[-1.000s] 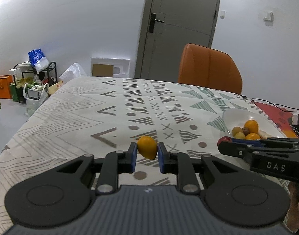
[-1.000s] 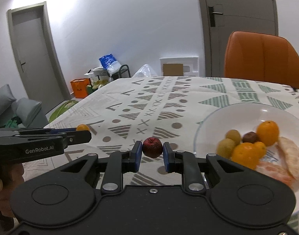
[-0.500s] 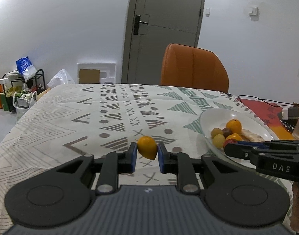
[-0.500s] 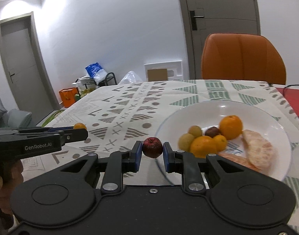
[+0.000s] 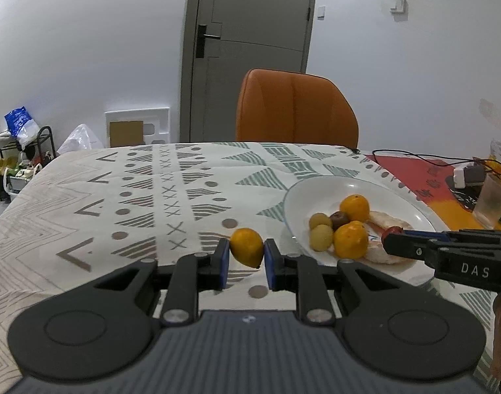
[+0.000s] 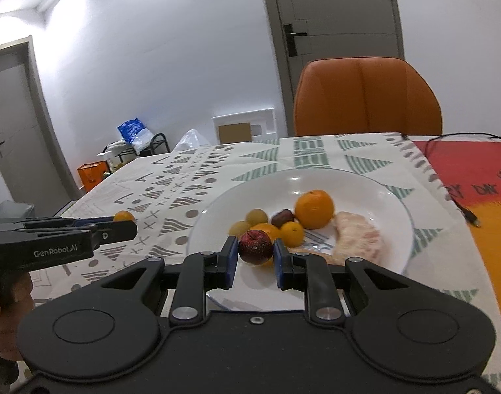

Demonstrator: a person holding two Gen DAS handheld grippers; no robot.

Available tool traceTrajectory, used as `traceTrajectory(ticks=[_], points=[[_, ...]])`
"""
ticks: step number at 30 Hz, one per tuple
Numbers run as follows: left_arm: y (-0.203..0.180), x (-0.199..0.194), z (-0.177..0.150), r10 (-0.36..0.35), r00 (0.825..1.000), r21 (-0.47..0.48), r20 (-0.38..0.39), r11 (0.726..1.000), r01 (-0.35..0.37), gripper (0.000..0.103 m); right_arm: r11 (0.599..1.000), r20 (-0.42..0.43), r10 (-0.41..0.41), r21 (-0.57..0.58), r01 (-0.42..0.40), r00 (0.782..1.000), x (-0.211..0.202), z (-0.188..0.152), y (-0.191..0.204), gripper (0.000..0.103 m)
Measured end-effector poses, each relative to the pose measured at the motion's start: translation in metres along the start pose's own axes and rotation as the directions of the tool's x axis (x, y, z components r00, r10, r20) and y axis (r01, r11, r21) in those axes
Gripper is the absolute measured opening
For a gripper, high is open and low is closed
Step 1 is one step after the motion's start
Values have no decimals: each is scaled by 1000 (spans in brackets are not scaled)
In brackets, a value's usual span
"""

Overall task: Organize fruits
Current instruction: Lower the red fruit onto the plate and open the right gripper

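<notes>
A small orange-yellow citrus [image 5: 246, 247] sits pinched between the blue pads of the left gripper [image 5: 246, 252], held above the patterned tablecloth [image 5: 171, 193] just short of the white plate [image 6: 394, 210]. The right gripper [image 6: 256, 249] is clamped on a dark red fruit [image 6: 255, 247] over the plate's near side, where oranges and pale green fruits already lie. Both fruits look light, firm and smooth-skinned; I'd say a grip across the widest part suits them, without squeezing hard.
</notes>
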State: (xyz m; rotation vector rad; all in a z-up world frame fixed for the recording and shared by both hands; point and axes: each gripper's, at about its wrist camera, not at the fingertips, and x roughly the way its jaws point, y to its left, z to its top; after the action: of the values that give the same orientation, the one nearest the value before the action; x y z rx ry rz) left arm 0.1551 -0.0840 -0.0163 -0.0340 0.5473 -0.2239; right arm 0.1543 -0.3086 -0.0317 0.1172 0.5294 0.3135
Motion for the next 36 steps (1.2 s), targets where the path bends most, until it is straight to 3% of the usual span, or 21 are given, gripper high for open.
traceTrajectory(ticks=[6, 8, 27, 36], points=[[-14, 6, 1, -13, 1000, 23, -10, 1000, 13, 21, 1000, -1, -15, 19, 15, 1000, -4, -5, -13, 22], [-19, 8, 1, -19, 1000, 30, -12, 999, 19, 21, 999, -1, -16, 35, 16, 1000, -6, -6, -18, 29], [-63, 22, 11, -88, 996, 89, -19, 992, 89, 21, 996, 34, -38, 85, 35, 999, -25, -9, -44, 29], [-53, 13, 13, -54, 998, 79, -25, 995, 55, 25, 996, 31, -33, 83, 31, 999, -25, -9, -41, 31]])
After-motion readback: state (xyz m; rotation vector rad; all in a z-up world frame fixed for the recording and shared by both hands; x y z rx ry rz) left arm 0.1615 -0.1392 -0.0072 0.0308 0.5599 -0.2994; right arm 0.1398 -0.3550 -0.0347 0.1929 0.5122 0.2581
